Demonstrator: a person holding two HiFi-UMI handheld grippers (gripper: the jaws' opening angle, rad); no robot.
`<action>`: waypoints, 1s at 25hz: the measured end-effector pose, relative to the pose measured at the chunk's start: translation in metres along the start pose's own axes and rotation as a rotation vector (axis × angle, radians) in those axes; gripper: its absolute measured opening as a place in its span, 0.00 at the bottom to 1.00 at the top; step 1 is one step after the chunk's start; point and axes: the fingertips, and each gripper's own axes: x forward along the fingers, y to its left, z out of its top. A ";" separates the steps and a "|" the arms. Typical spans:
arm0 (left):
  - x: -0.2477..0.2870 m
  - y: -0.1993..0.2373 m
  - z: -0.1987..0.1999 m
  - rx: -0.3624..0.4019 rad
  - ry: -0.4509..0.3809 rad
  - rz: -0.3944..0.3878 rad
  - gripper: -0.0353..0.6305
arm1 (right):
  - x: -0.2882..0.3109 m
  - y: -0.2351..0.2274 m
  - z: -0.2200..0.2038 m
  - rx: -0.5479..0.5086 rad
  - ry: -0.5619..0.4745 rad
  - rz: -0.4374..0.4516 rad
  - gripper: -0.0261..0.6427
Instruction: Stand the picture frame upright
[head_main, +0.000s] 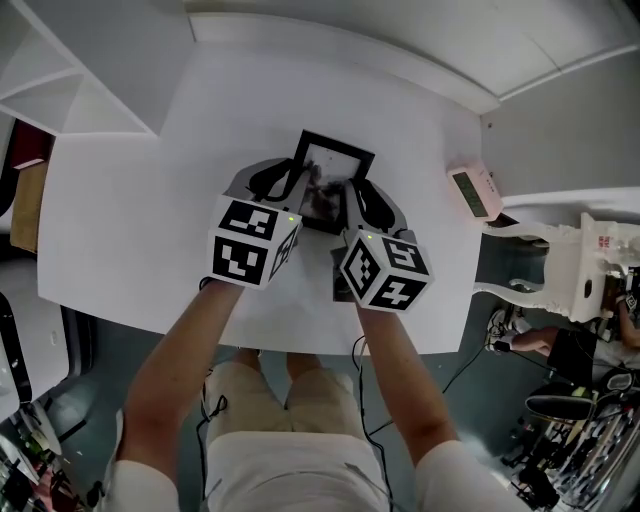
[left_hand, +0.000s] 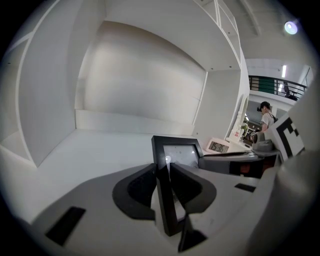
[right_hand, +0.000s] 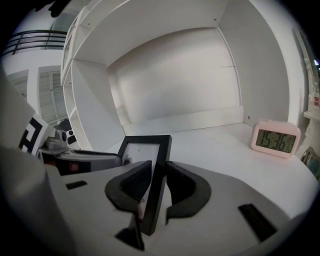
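Note:
A black picture frame (head_main: 330, 180) with a glazed photo is held tilted above the white table (head_main: 130, 230), one gripper on each side. My left gripper (head_main: 283, 182) is shut on the frame's left edge (left_hand: 167, 200), the dark pads pressing both faces. On the right edge (right_hand: 155, 190) my right gripper (head_main: 357, 195) is shut the same way. In both gripper views the frame's top corner (left_hand: 175, 147) rises beyond the jaws. The frame's lower part is hidden behind the marker cubes in the head view.
A pink digital clock (head_main: 474, 191) stands at the table's right edge, also seen as a clock (right_hand: 275, 138) on the right. White shelf walls (left_hand: 145, 80) enclose the back. A white ornate chair (head_main: 560, 260) stands to the right. Another person (left_hand: 265, 116) is far off.

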 end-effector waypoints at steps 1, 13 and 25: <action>0.004 0.001 0.003 -0.002 -0.010 0.002 0.20 | 0.003 -0.002 0.003 -0.004 -0.006 0.000 0.19; 0.036 0.011 0.051 0.047 -0.123 0.067 0.20 | 0.036 -0.023 0.053 -0.052 -0.103 0.013 0.18; 0.077 0.030 0.106 0.101 -0.229 0.108 0.20 | 0.078 -0.042 0.105 -0.136 -0.212 0.026 0.17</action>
